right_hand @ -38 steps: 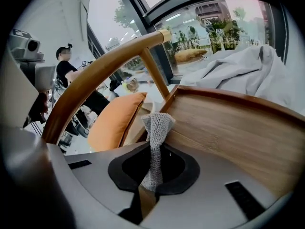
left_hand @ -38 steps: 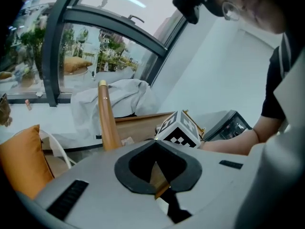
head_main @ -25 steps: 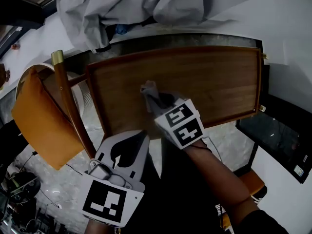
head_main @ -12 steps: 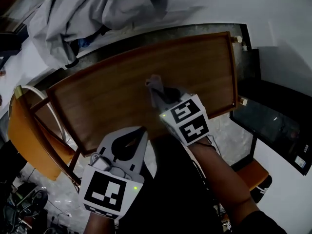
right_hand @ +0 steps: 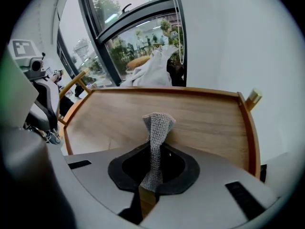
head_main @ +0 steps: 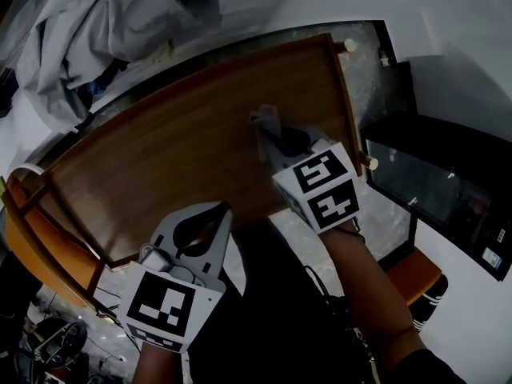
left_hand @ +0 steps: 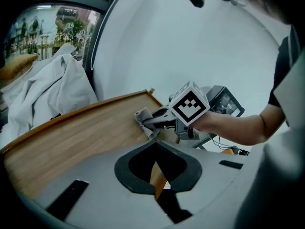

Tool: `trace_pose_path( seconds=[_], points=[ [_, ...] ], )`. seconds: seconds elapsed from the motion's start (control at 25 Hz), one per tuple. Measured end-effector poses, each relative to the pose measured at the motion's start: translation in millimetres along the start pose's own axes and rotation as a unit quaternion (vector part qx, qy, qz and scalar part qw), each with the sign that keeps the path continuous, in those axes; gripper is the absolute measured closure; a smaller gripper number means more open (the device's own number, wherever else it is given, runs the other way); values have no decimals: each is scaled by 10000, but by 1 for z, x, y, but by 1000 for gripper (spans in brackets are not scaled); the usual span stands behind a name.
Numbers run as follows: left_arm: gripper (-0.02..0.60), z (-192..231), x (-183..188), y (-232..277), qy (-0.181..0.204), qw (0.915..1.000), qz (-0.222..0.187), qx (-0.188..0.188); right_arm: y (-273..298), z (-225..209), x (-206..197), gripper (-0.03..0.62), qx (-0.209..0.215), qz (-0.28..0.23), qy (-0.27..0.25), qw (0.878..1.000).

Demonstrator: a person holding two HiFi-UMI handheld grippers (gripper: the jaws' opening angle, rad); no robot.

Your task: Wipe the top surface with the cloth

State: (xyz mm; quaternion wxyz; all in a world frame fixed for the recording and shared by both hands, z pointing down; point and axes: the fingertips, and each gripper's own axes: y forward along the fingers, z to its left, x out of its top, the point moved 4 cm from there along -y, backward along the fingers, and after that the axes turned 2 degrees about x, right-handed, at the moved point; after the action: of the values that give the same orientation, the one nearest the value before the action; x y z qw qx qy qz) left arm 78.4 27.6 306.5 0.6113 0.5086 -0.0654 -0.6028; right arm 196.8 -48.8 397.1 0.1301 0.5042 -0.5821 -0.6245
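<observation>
The wooden tabletop (head_main: 168,154) has a low raised rim and runs slantwise across the head view. My right gripper (head_main: 276,146) is over its right part, shut on a grey knitted cloth (head_main: 266,125). In the right gripper view the cloth (right_hand: 156,125) rises as a twisted strip from between the jaws, over the tabletop (right_hand: 209,118). My left gripper (head_main: 222,212) hovers at the table's near edge, shut with nothing in it. The left gripper view looks over that gripper (left_hand: 155,144) at the cloth (left_hand: 142,116) touching the wood (left_hand: 71,132).
A crumpled pale sheet (head_main: 80,30) lies beyond the table's far left. An orange chair (head_main: 36,242) stands at the left end. A dark glass-fronted unit (head_main: 440,186) and an orange stool (head_main: 412,272) are to the right. Windows (right_hand: 138,37) lie behind the table.
The right gripper has carried the cloth along the tabletop toward its right end. The left gripper stays by the near edge, and the head view has shifted right.
</observation>
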Motion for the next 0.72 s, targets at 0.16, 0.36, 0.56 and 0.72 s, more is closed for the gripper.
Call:
trace_pose_path(
  seconds=[0.16, 0.36, 0.56, 0.72],
  points=[
    [571, -19, 7, 20, 108, 9998, 40, -136, -16, -32, -8, 554, -313, 44, -21, 9995],
    [571, -33, 13, 35, 215, 9993, 89, -279, -34, -68, -17, 554, -972, 240, -181, 9948],
    [571, -40, 16, 37, 285, 9991, 89, -297, -41, -78, -19, 554, -1337, 467, -379, 9892],
    [571, -36, 14, 31, 241, 9994, 53, -235, -46, -87, -23, 554, -1629, 647, -553, 9830]
  ],
)
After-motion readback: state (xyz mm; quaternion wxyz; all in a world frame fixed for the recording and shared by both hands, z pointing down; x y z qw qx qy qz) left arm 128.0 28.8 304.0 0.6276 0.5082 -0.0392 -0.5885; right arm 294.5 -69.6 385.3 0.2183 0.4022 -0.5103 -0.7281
